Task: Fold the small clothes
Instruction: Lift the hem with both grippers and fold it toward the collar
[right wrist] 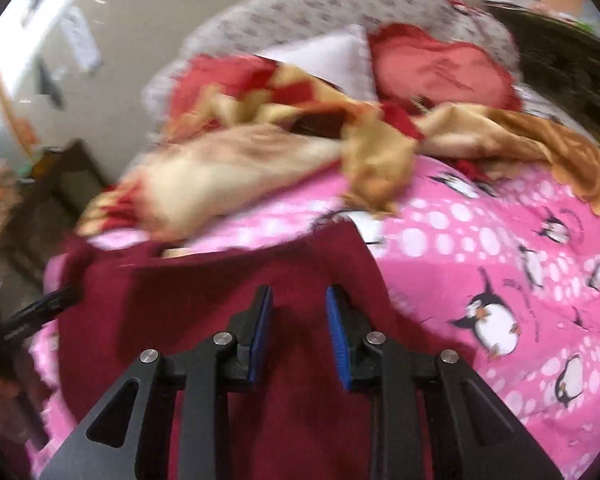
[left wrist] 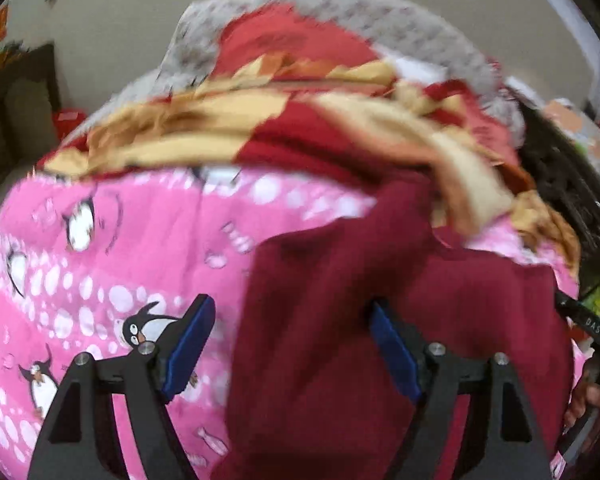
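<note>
Here the maroon garment [left wrist: 380, 300] lies flat on the penguin bedspread [left wrist: 100, 240], long axis unclear; left gripper [left wrist: 292, 344] jaws wide, right gripper [right wrist: 298, 332] jaws narrow, both empty. Only the right view shows the white pillow [right wrist: 328, 56].

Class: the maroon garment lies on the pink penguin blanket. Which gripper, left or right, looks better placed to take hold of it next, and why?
Probably the left gripper: its jaws stand wide open, straddling the maroon garment's side edge. The right gripper, jaws narrow, hovers over flat mid-cloth with no edge to pinch.
</note>
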The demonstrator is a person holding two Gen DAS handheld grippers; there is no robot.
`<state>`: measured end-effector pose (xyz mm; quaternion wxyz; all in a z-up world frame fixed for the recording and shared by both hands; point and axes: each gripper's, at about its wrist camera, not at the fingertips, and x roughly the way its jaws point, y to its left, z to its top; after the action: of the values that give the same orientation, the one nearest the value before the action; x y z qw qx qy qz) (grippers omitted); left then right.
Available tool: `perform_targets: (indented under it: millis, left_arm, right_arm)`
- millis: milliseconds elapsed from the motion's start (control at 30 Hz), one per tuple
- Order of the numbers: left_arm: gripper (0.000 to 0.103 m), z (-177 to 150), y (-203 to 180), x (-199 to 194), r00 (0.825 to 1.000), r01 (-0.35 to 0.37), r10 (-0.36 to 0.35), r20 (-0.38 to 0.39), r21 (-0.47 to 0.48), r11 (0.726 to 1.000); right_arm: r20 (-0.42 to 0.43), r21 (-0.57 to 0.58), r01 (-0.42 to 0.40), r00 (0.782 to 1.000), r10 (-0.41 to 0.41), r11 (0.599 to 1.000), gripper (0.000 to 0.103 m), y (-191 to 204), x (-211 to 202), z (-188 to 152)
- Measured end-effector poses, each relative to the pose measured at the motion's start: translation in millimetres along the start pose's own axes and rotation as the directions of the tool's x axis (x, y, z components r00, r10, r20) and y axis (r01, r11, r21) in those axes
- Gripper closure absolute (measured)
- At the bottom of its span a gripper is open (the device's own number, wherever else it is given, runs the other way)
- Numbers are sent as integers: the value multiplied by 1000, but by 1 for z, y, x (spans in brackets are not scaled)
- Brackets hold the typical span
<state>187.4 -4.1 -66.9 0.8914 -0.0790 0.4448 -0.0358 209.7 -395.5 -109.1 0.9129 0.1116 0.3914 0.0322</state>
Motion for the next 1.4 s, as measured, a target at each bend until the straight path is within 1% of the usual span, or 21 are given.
perform_targets:
  millis: [33, 167, 267, 333, 400, 433, 500, 567, 600, 633, 700, 767, 833, 900, 967, 1067, 1167, 1233, 1267, 1333, 1400]
  left_arm:
    - [16, 1, 6, 4, 1000, 23, -23, 2, -21, 1000]
    - [16, 2, 11, 1, 1000, 24, -24, 10, -23, 999]
    - [16, 1, 16, -10, 1000, 31, -30, 8, -54, 998]
    - [16, 2, 19, -26, 997, 61, -57, 50, -71, 996]
    - [16, 5, 14, -38, 993, 71, -65, 100, -60, 996]
    - [16, 8, 12, -40, 991, 64, -57, 118, -53, 997]
    - [16, 13, 9, -35, 994, 29, -24, 110, -51, 998]
    - [16, 18, 12, -20, 997, -34, 39, 66, -78, 996]
    - [16, 19, 16, -12, 997, -61, 65, 39, -98, 993]
    - [16, 19, 22, -6, 997, -67, 69, 15, -124, 990]
    - [15, 18, 37, -2, 999, -33, 33, -6, -178, 983]
    - [15, 16, 45, -7, 1000, -5, 6, 2, -198, 980]
    - [15, 13, 47, -16, 1000, -2, 6, 20, -189, 982]
    - [15, 11, 46, -24, 999, -1, 7, 33, -182, 983]
    - [15, 9, 43, -31, 999, 10, -1, 45, -184, 983]
    - [15, 12, 39, -36, 998, 28, -17, 59, -189, 982]
    - [15, 16, 32, -32, 998, -6, 17, 63, -163, 987]
    - [15, 17, 33, -21, 999, -29, 35, 35, -169, 985]
    - [15, 17, 34, -16, 999, -35, 40, 25, -177, 984]
    - [15, 17, 37, -10, 999, -37, 40, 11, -193, 981]
    - [15, 16, 40, -9, 999, -29, 33, 13, -201, 979]
  right_arm:
    - [-7, 20, 0, 1000, 0, 1000, 79, -6, 9, 2]
    - [-4, 46, -16, 1000, 16, 999, 80, -17, 12, 9]
    - [7, 43, -12, 1000, 12, 999, 80, -19, -12, 5]
    - [24, 38, -35, 999, 34, 999, 79, -20, -36, -3]
    - [53, 6, -31, 998, 30, 1000, 72, -19, -57, -15]
    - [56, -10, -17, 998, 18, 1000, 68, -16, -61, -18]
    - [39, -47, 25, 999, -23, 999, 68, -12, -58, -27]
    - [-34, -73, 92, 995, -94, 993, 68, -15, -38, -34]
    - [-61, -47, 83, 994, -86, 995, 68, -21, -28, -36]
    - [-56, -10, 67, 996, -67, 998, 68, -26, -29, -34]
    - [-69, 40, 63, 996, -60, 997, 68, -28, -38, -24]
    - [-18, 26, 58, 998, -58, 998, 68, -22, -54, -19]
    - [36, 9, 11, 999, -11, 1000, 68, -11, -69, -12]
    - [56, -12, -83, 995, 84, 996, 68, 5, -75, -7]
    - [51, -34, -134, 989, 136, 990, 68, 23, -69, -2]
    - [22, -97, -153, 988, 156, 983, 67, 54, -50, 4]
    - [-54, -158, -202, 979, 196, 966, 68, 85, -24, 3]
    - [-82, -196, -184, 982, 171, 963, 68, 99, -7, 2]
    - [-77, -200, -154, 987, 141, 968, 68, 103, 2, 3]
    - [-65, -193, -101, 994, 90, 976, 68, 108, 21, 7]
    - [-79, -197, -66, 996, 51, 978, 68, 108, 41, 9]
